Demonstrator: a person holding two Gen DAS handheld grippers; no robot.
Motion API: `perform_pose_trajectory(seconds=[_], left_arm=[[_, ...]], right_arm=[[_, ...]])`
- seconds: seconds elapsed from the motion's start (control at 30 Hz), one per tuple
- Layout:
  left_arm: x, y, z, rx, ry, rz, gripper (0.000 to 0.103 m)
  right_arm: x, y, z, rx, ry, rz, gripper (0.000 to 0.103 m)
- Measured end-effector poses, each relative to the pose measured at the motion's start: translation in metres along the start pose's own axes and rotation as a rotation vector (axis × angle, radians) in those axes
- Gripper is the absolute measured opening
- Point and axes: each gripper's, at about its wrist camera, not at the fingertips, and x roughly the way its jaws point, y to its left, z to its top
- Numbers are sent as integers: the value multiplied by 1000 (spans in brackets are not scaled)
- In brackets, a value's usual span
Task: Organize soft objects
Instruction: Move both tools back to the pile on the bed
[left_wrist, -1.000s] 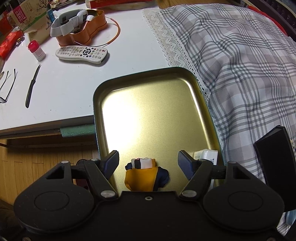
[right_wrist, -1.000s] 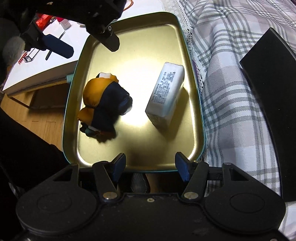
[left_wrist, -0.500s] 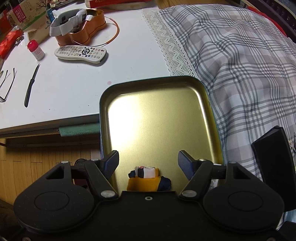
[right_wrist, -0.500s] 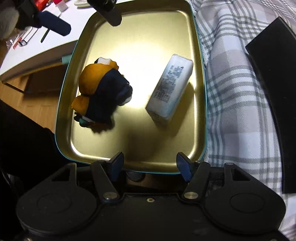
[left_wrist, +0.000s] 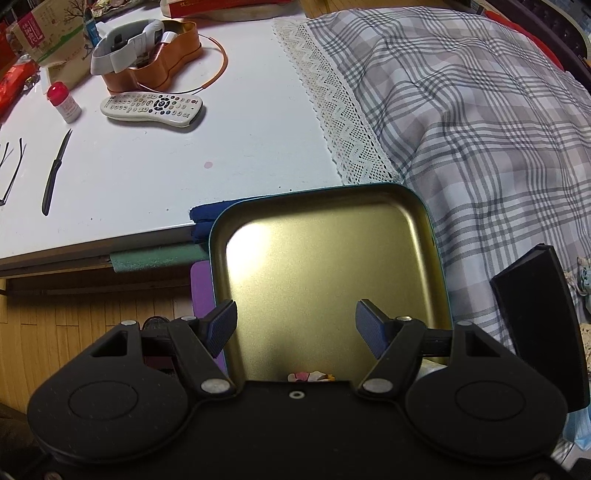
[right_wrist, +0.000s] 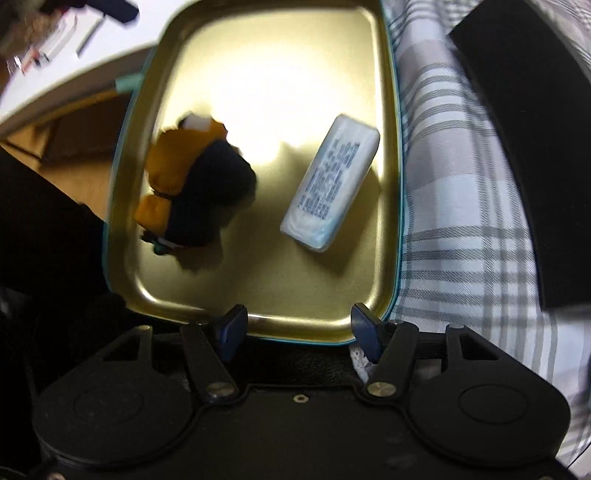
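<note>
**Both jaws part-open and empty over the gold tray**

Jaws on the left gripper (left_wrist: 297, 326) stand moderately apart with nothing between the pads; only the bare floor of the gold tray (left_wrist: 436, 258) shows through the gap. The right gripper (right_wrist: 297, 326) is the same: jaws moderately apart, gripping nothing, poised over the tray's (right_wrist: 122, 206) near rim at 6 o'clock.

From the right wrist view, two soft things lie inside the tray. An orange and navy cloth bundle (right_wrist: 192, 192) sits toward 9 o'clock of the tray, close against its left wall. A white tissue pack (right_wrist: 330, 182) with blue print lies at about 3 o'clock, slanted, near the right wall. The two are apart from each other. This view is somewhat blurred.

From the left wrist view, only a small scrap of the bundle (left_wrist: 310, 376) peeks out at 6 o'clock, just above the gripper body.

The tray rests partly on a grey plaid cloth (left_wrist: 480, 122) with a lace edge, which fills the view from 12 to 3 o'clock. A black flat object (left_wrist: 535, 317) lies on the cloth at 4 o'clock. On the white worktop (left_wrist: 184, 166) at 10 o'clock lie a remote control (left_wrist: 151, 107), an orange tin (left_wrist: 162, 62), a red-capped bottle (left_wrist: 63, 102) and a black knife (left_wrist: 55, 173).
</note>
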Motion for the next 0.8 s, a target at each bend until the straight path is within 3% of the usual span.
perform_pose_trajectory(seconds=[0.2,0.5,0.73,0.8], left_arm=[[-2,-6,-1,21,-14,11,67],[-10,-28,-12,109,-78,24,71],[-19,-48,-24,190,-165,33,73],[-23,-58,-29,226,-199,41,74]], right_arm=[[-42,-12,-16,44,-131,1,62],[-122,-51,-48,184,-413,29,67],[-186,-100,-77,312,-686,-170,87],[-198,-123,-88,388,-739,-222,98]])
